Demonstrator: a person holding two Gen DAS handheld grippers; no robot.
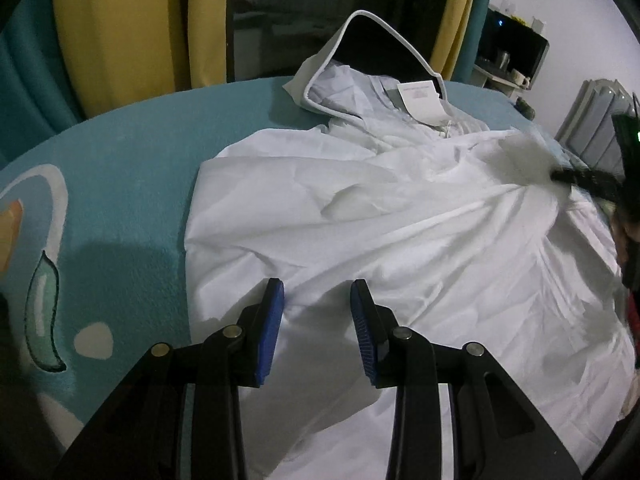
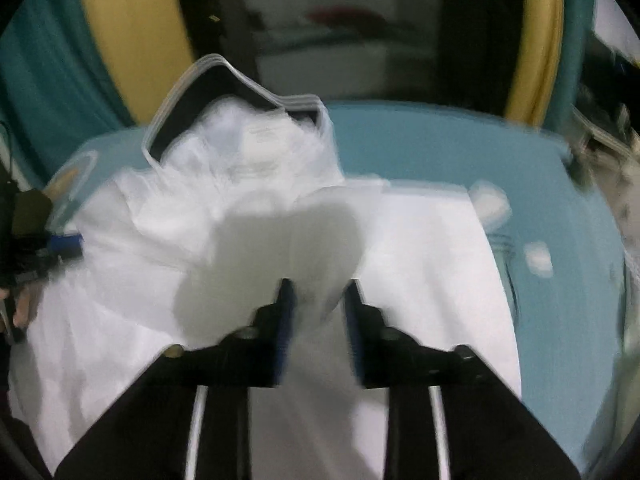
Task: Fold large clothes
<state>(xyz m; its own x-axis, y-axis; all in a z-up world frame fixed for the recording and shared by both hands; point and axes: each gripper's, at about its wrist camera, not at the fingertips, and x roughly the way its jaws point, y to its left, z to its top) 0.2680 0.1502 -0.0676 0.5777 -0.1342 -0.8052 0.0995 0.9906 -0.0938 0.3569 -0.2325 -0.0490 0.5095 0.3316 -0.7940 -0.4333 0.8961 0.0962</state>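
One white hooded garment (image 1: 380,220) lies spread on a teal bed (image 1: 132,152), hood (image 1: 340,92) w/ grey trim at the far end, one paper tag (image 1: 420,100) near the neck; thin, light, soft cloth, creases easily, probably a bit slippery, so it will sag and slide unless pinched at a hem, seam or doubled edge, not mid-panel. Left gripper (image 1: 318,292) hovers over the near part, jaws apart, nothing between the blue pads; released. Right gripper (image 2: 318,292) is blurred, jaws parted over the cloth; a fold seems to rise between them but can't tell if it's pinched. Count: 1 garment, 2 grippers, 1 tag; yellow curtains (image 1: 120,20) behind.
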